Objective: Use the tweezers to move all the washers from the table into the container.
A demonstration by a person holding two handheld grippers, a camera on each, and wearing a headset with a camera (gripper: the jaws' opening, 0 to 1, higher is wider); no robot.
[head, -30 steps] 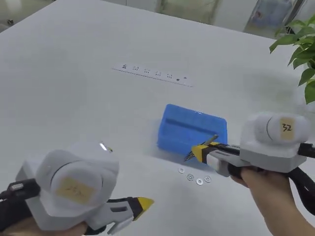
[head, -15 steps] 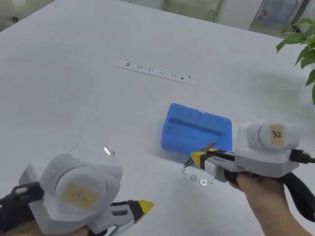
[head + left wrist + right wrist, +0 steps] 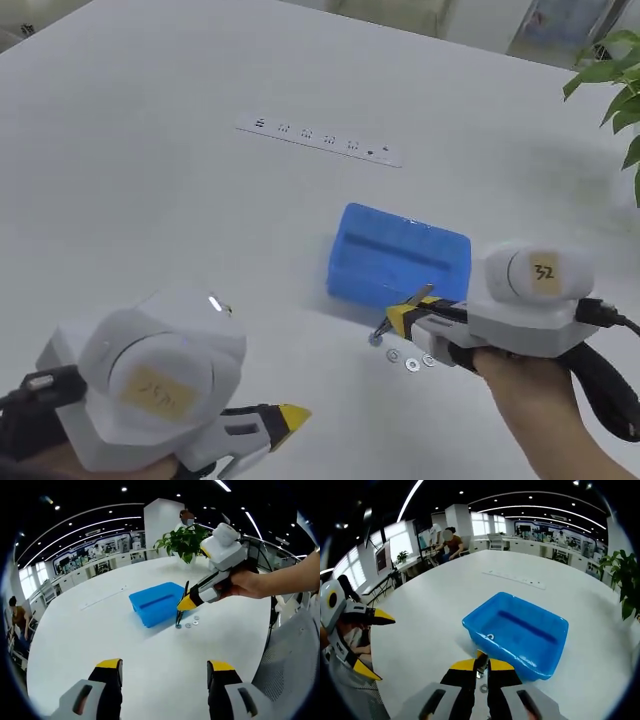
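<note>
In the head view the right tongs are clamped on the thin tweezers, whose tips point down at the tiny washers lying on the white counter just beside the blue container. In the left gripper view the left tongs are wide apart and hold nothing. In the right gripper view the right tongs are closed tight on the tweezers; the washers look flat, hard, light and likely slippery, so I think it is best to pinch one across its thin ring, one tip in the hole.
</note>
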